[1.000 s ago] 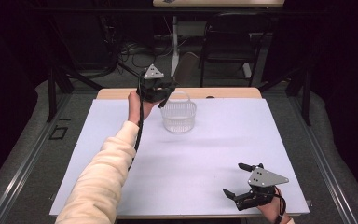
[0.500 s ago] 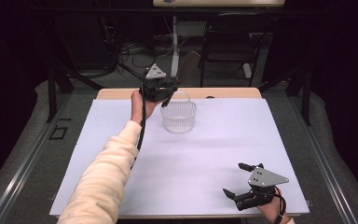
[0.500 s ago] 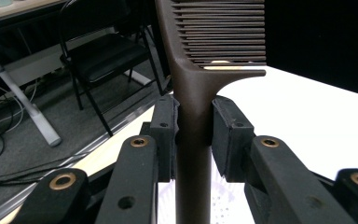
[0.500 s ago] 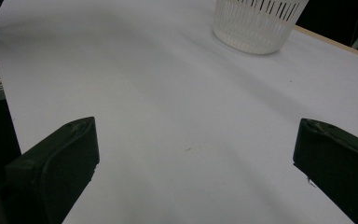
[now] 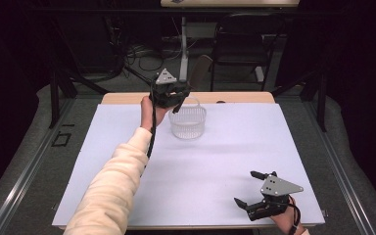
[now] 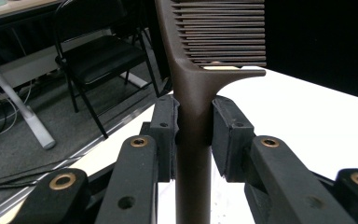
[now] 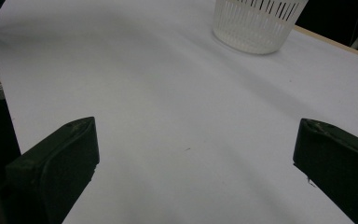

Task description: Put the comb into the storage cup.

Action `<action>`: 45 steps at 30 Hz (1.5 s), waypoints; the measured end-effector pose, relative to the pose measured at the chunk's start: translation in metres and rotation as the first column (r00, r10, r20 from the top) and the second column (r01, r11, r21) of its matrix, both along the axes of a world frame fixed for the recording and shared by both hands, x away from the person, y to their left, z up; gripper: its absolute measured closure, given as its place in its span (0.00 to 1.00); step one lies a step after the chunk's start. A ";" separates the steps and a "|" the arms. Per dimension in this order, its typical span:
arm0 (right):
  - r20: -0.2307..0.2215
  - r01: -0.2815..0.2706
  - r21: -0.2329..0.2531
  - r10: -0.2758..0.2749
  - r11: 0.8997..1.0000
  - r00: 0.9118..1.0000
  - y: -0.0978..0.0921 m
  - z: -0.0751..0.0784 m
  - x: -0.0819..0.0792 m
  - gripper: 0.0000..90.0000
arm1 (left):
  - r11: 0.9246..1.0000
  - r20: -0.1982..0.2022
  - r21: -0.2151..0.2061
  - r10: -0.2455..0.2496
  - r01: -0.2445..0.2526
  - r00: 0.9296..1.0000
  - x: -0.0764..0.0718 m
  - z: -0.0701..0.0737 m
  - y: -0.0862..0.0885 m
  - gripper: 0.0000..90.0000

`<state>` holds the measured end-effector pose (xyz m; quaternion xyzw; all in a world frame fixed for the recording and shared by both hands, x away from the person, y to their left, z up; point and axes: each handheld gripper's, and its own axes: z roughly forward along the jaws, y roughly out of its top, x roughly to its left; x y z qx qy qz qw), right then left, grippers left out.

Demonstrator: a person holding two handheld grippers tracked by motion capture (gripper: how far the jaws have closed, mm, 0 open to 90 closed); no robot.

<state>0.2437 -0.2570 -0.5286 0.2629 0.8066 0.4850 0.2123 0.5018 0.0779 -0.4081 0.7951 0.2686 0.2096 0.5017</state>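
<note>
My left gripper [image 5: 177,96] is raised over the far side of the table, just left of and above a white slotted basket [image 5: 188,122]. It is shut on the handle of a brown comb [image 6: 193,112], whose teeth rise above the black pads [image 6: 164,126]. From above, the comb [image 5: 199,65] sticks up and away past the basket's handle. My right gripper [image 5: 246,187] rests open near the front right corner of the white sheet, with nothing between its jaws. In the right gripper view the basket [image 7: 256,23] stands far ahead across bare white sheet.
The white sheet [image 5: 225,152] covers most of the wooden table [image 5: 240,97]. Black folding chairs [image 5: 240,44], cables and a white stand leg lie on the floor beyond the far edge. A pale sleeve [image 5: 112,186] reaches in from the bottom left.
The left gripper with the comb has shifted slightly right, closer to the basket. The right gripper has stayed put.
</note>
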 end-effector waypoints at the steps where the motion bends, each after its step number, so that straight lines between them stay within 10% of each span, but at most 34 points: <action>1: 0.000 0.000 0.000 0.000 1.000 1.000 0.000 0.000 0.000 0.00 | 1.000 0.001 0.001 0.000 0.000 1.000 0.000 0.000 -0.001 0.80; 45: 0.004 0.000 0.004 0.000 1.000 1.000 0.001 0.001 0.000 0.00 | 0.999 -0.038 0.026 -0.022 0.023 0.999 0.005 -0.024 -0.001 0.80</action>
